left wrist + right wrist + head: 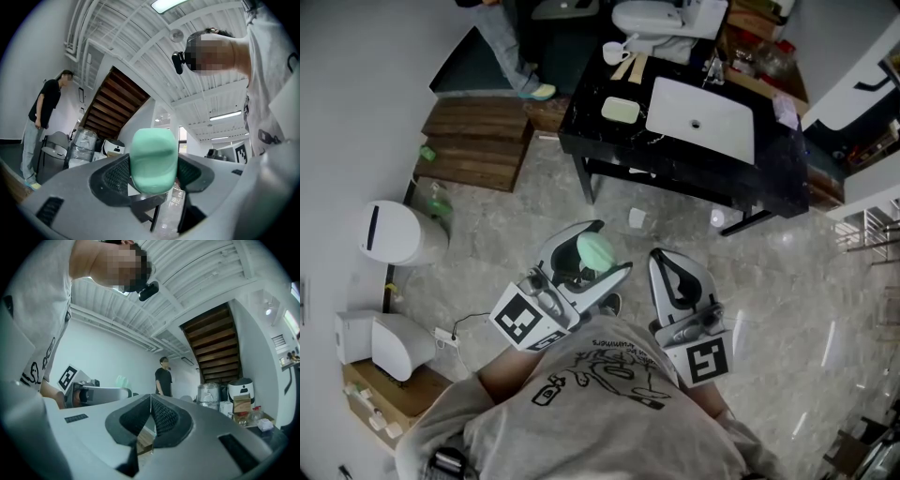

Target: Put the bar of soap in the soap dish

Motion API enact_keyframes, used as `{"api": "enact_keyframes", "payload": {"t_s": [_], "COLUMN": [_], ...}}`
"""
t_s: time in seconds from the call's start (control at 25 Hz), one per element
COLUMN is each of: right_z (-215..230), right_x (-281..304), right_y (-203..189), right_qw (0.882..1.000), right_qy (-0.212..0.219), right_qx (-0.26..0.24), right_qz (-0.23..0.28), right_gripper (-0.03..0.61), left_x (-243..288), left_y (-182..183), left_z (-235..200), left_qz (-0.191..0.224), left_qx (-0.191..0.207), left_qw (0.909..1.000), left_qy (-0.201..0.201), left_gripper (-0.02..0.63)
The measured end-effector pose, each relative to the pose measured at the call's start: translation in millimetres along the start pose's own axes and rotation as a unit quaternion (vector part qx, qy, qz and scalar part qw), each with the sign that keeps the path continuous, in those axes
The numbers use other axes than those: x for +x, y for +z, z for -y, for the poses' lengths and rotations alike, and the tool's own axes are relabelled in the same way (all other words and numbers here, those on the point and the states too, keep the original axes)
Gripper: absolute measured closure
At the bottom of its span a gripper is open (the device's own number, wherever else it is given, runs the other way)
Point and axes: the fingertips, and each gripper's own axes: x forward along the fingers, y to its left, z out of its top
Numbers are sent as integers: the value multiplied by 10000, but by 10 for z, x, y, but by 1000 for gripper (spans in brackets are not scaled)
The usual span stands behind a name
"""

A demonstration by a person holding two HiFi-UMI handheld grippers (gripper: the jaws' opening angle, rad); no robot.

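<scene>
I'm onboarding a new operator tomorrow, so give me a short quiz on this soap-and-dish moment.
1. True or false: the left tool is clamped on the green soap bar.
2. Where is the soap dish? A) on the black table, beside the white sink; B) inside that sink; C) between a tool's jaws.
3. Fill in: the right tool has its jaws ____, with nothing between them.
Key: 1 true; 2 A; 3 together.
</scene>
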Motion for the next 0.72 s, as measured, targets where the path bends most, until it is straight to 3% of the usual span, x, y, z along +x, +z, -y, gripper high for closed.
{"api": "enact_keyframes", "payload": {"t_s": [0.4,0.72], "right_z": [61,180], "right_x": [4,256], "right_y": [-17,-109], "right_qw": [10000,10000], "right_qy": [-14,3], "right_qx": [-12,-34], "right_qz": [10,-42], "right_gripper": [555,555], "left_x": [48,150], "left_y": [-35,-25], "left_z": [-20,-289], "left_qz": [20,81], "left_qx": [-7,1], "left_qw": [10000,10000], "left_qy": [34,29], "left_gripper": [339,339]}}
